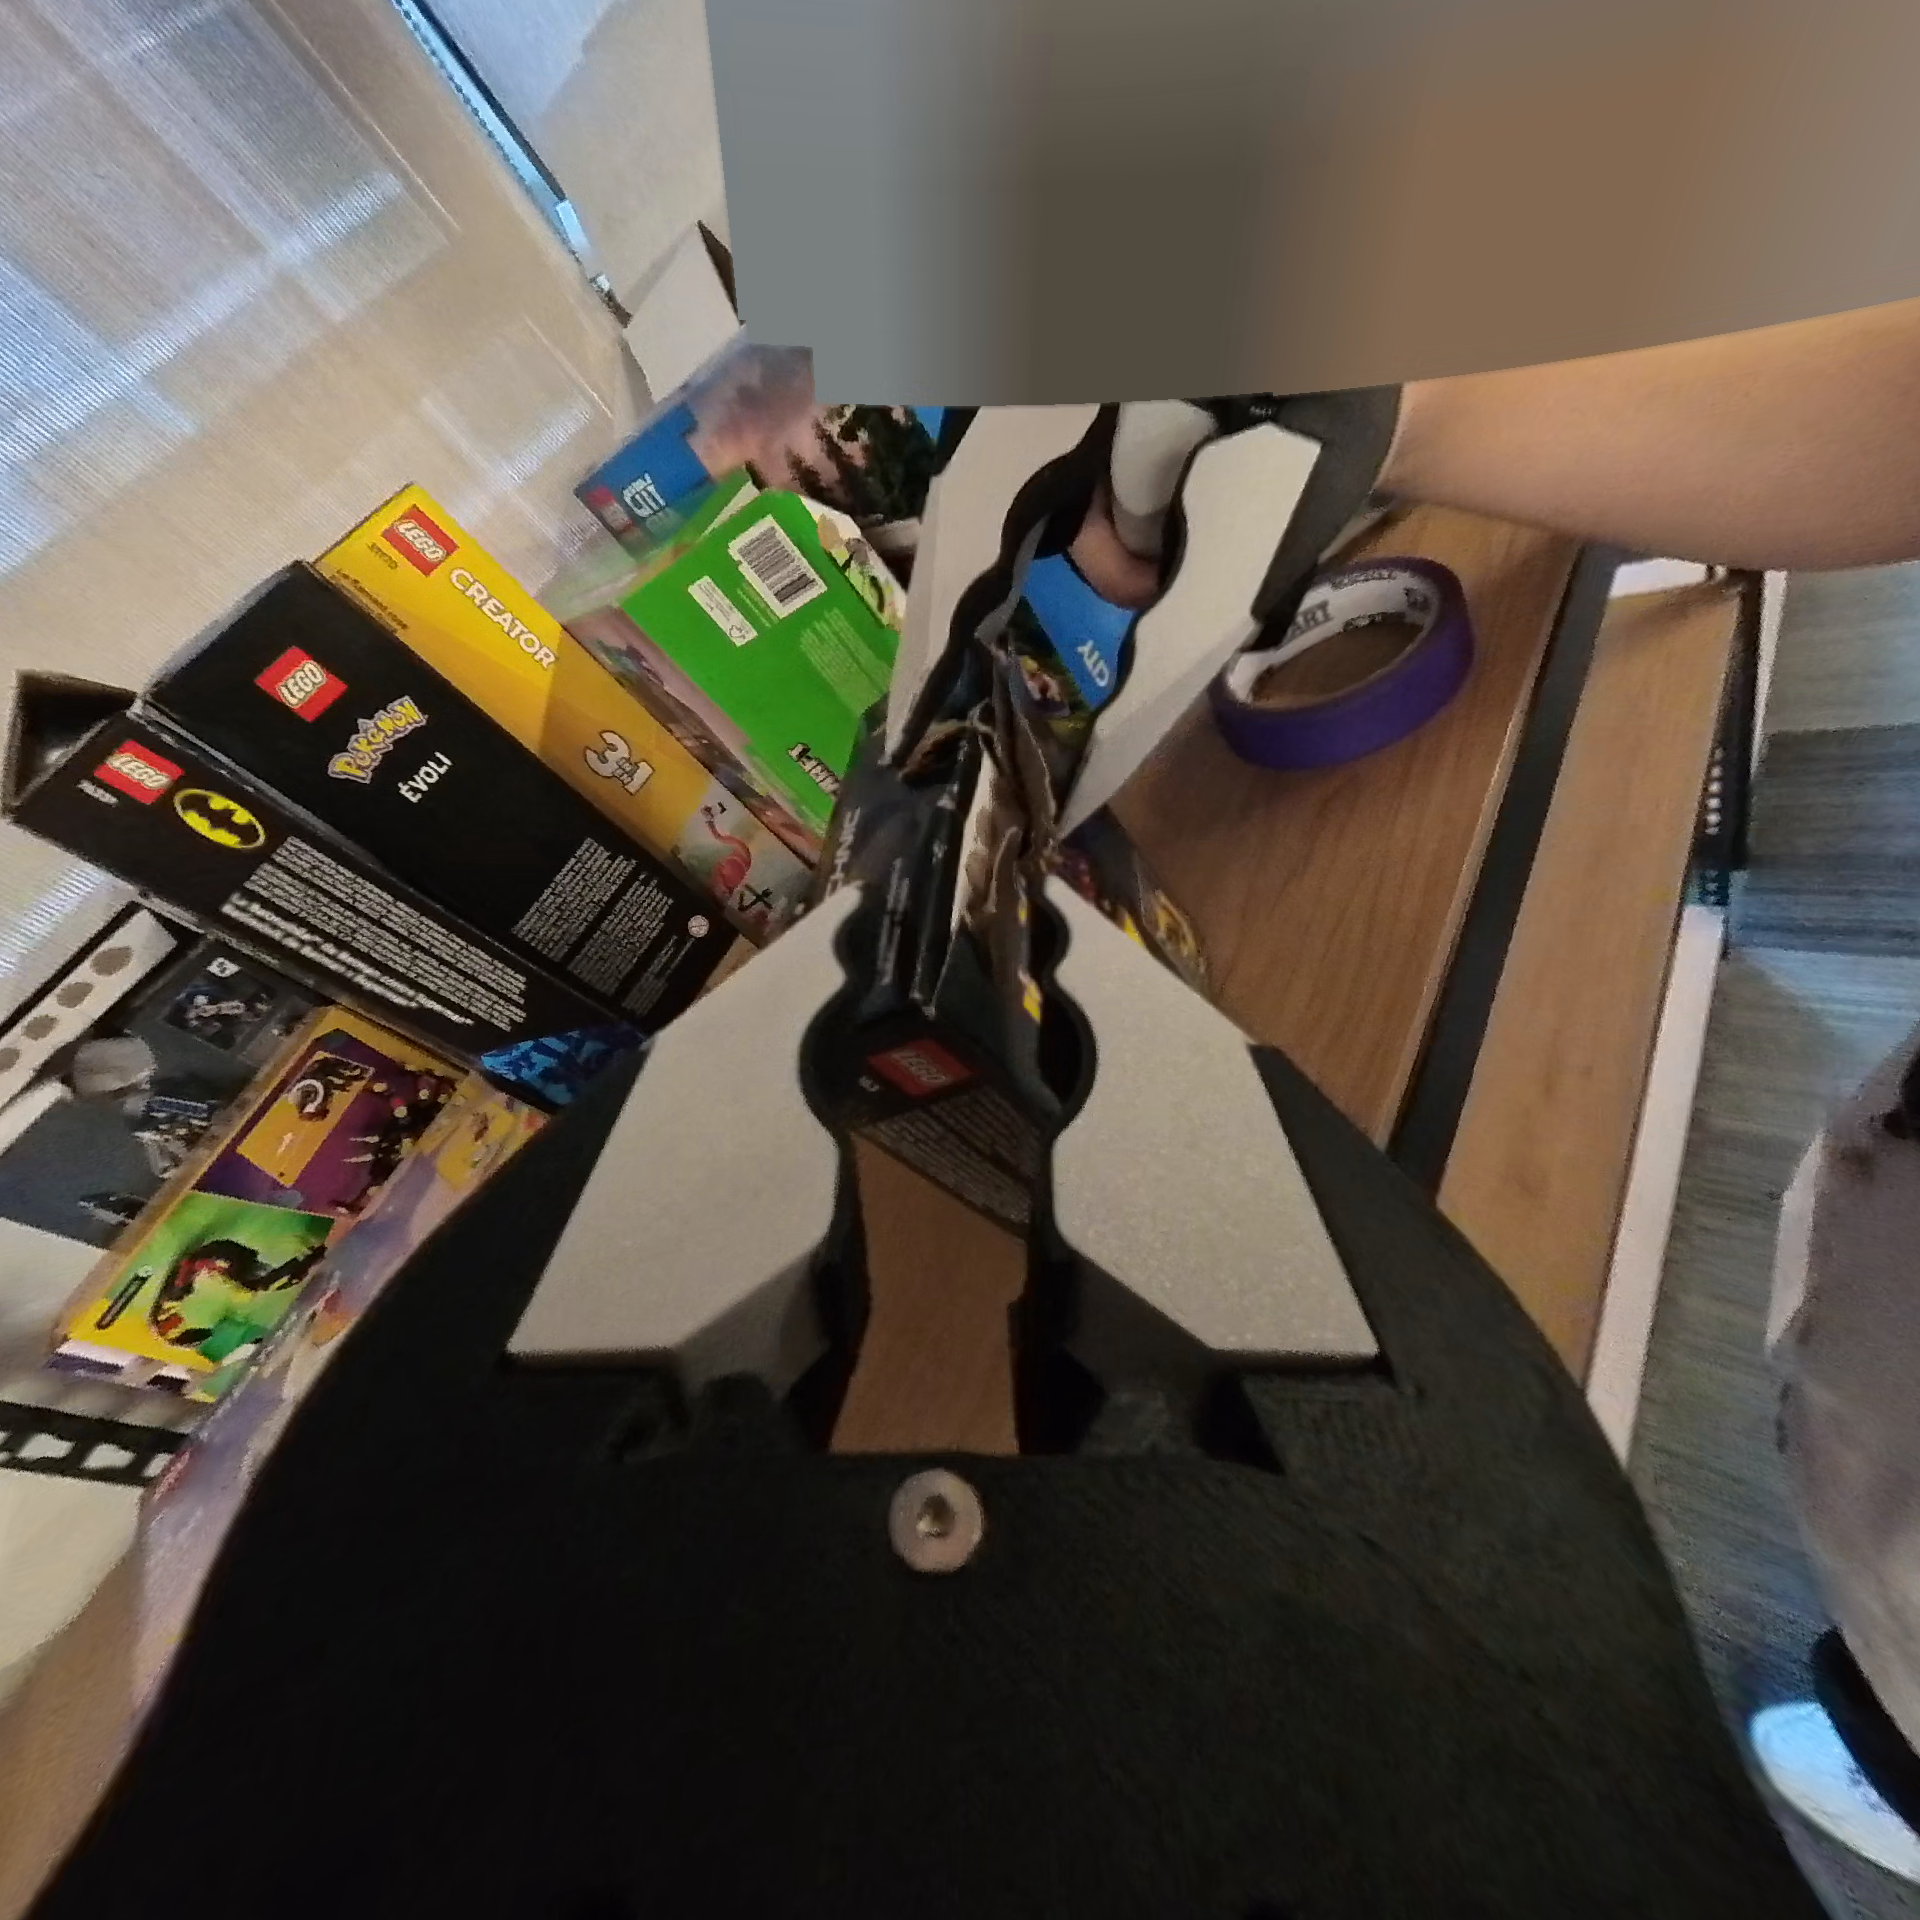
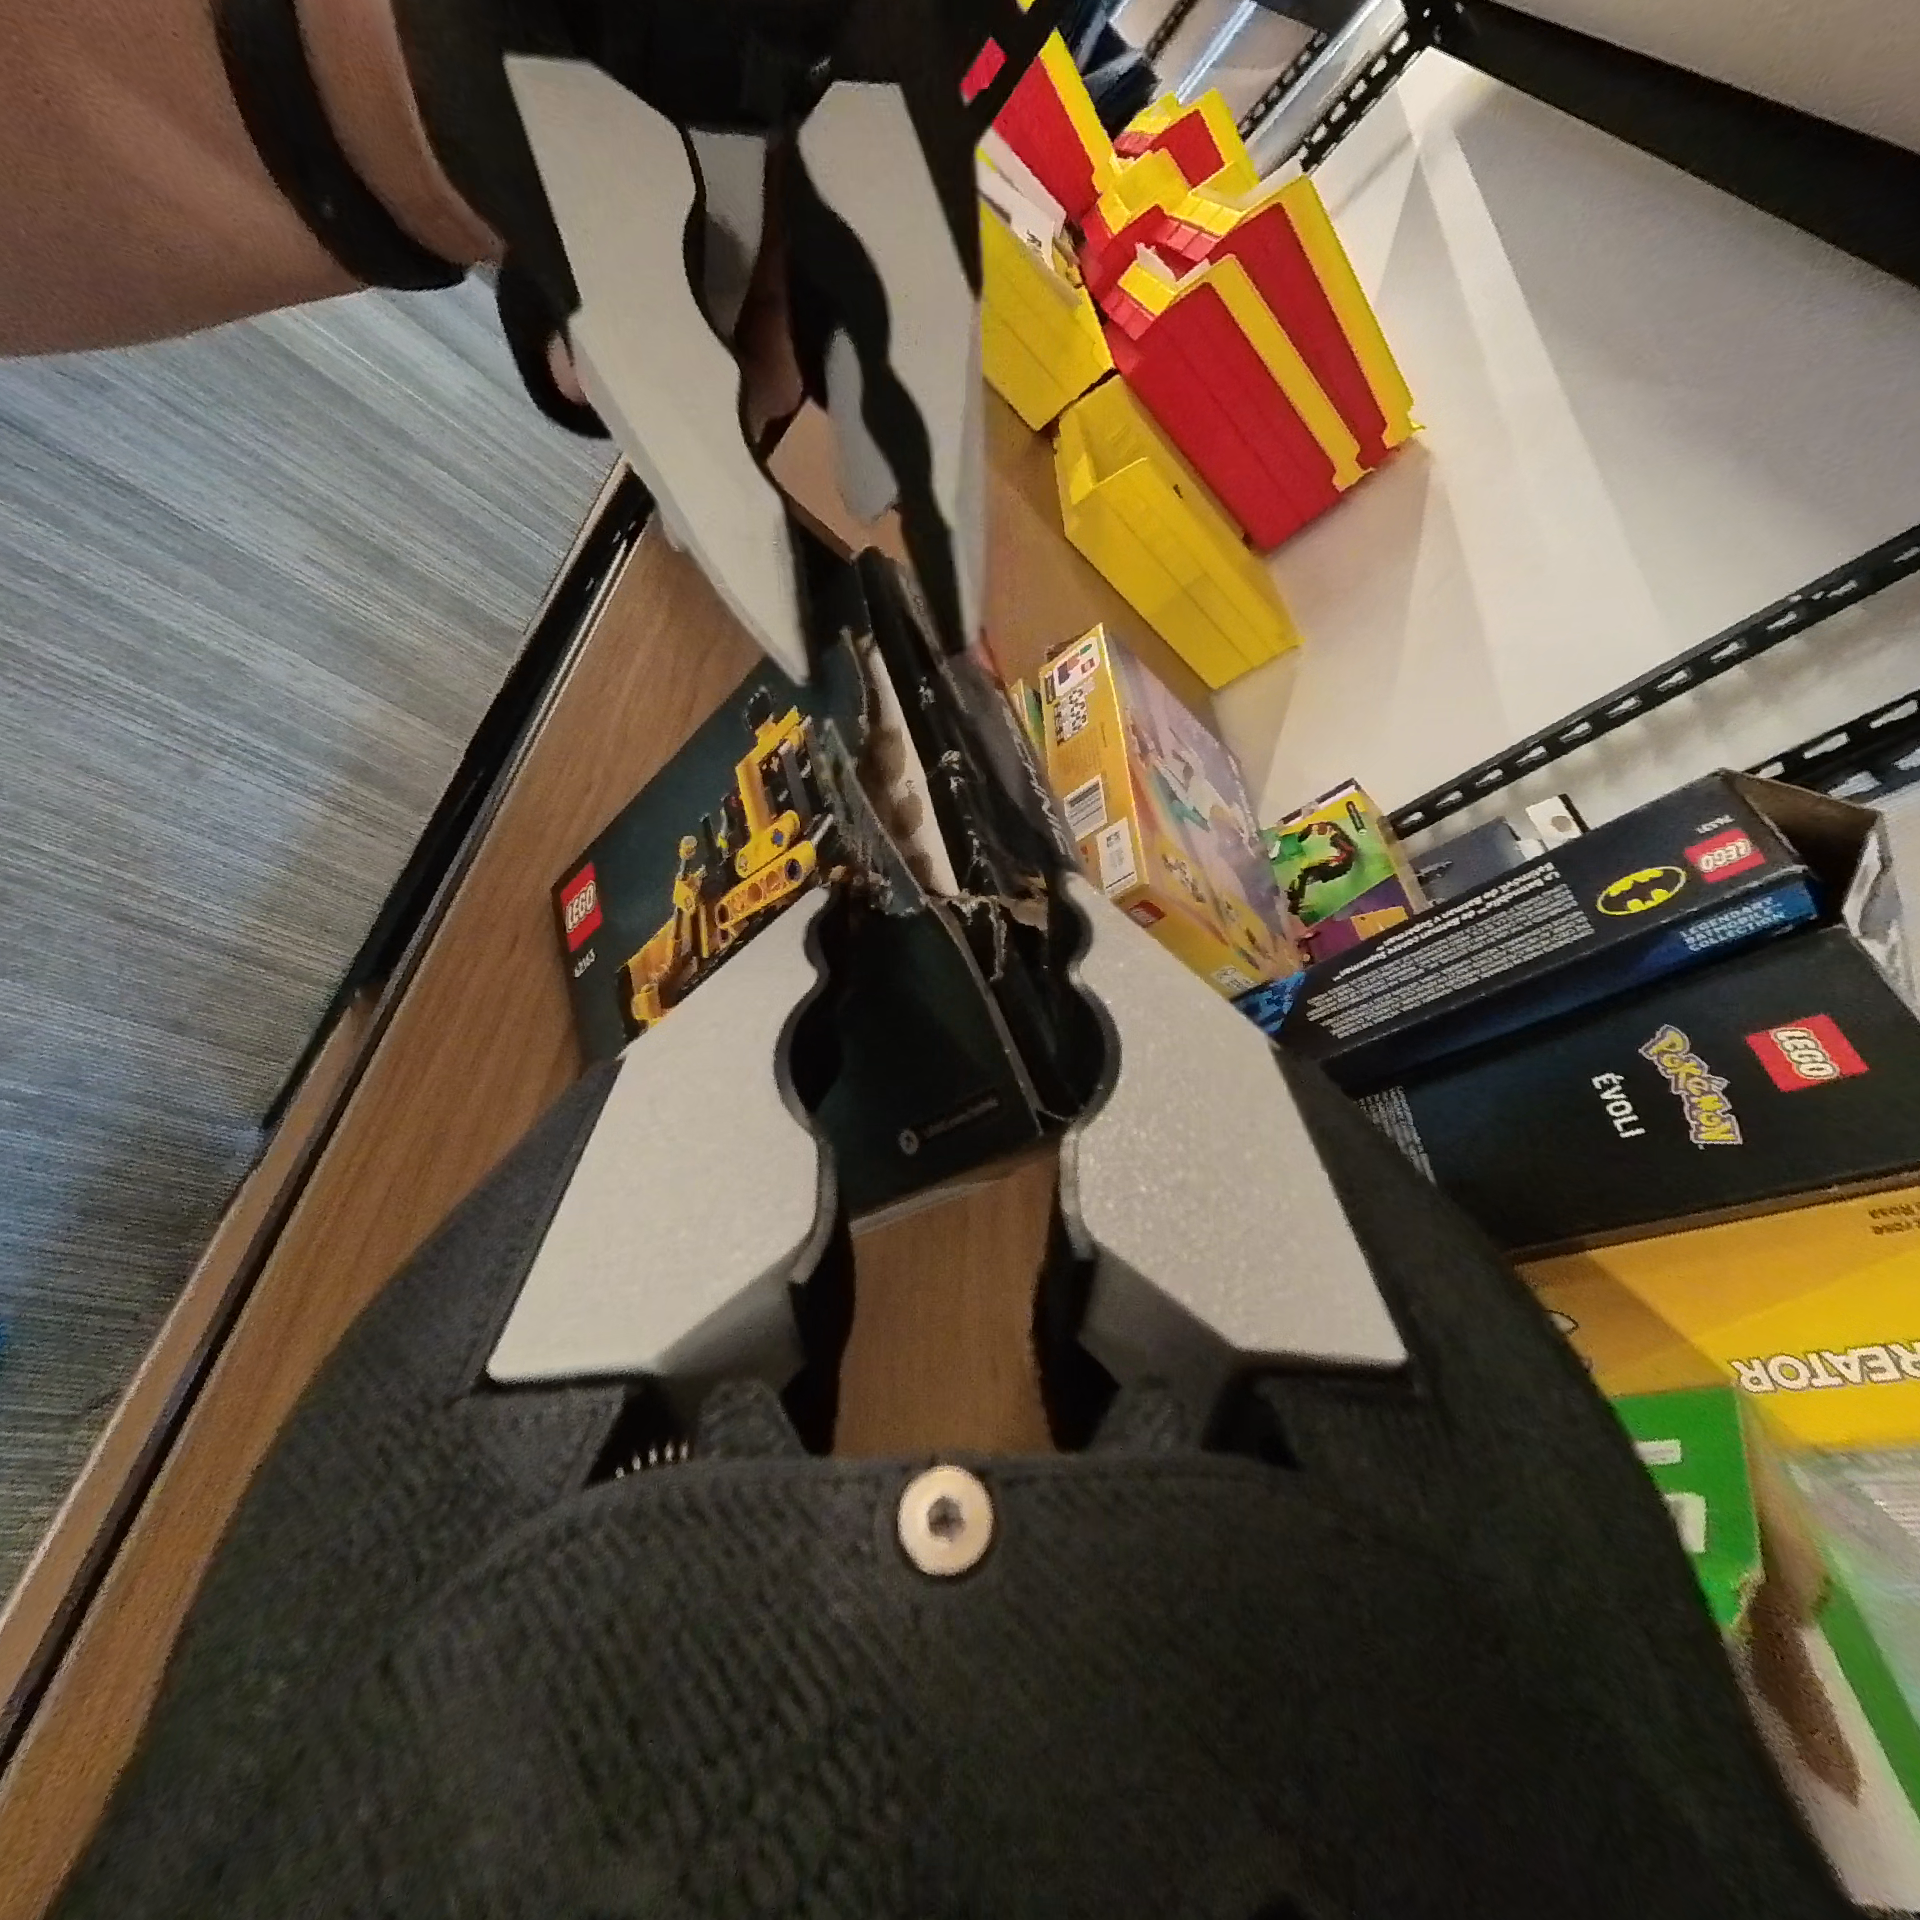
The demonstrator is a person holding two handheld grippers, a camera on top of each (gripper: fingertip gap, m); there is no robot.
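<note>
A dark cardboard toy box with a yellow bulldozer printed on its front (image 2: 707, 883), its top edge torn ragged, stands on edge on the brown wooden shelf (image 2: 499, 1091); nothing shows of what is inside it. The left gripper (image 1: 940, 935) is clamped on one end of this box, its grey fingers (image 1: 727, 1143) pressed against the dark panels. The right gripper (image 2: 951, 935) pinches the opposite end along the torn edge, so the two tools face each other tip to tip across the box. A bare forearm (image 1: 1662, 478) reaches in from the far right in the left wrist view.

Left of the torn box leans a row of closed toy boxes: two long black ones (image 1: 416, 831), a yellow one (image 1: 540, 675) and a green one (image 1: 769, 623). A roll of purple tape (image 1: 1351, 665) lies flat on the shelf near the right gripper. Far along the shelf sits a stack of red and yellow plastic bins (image 2: 1195, 343).
</note>
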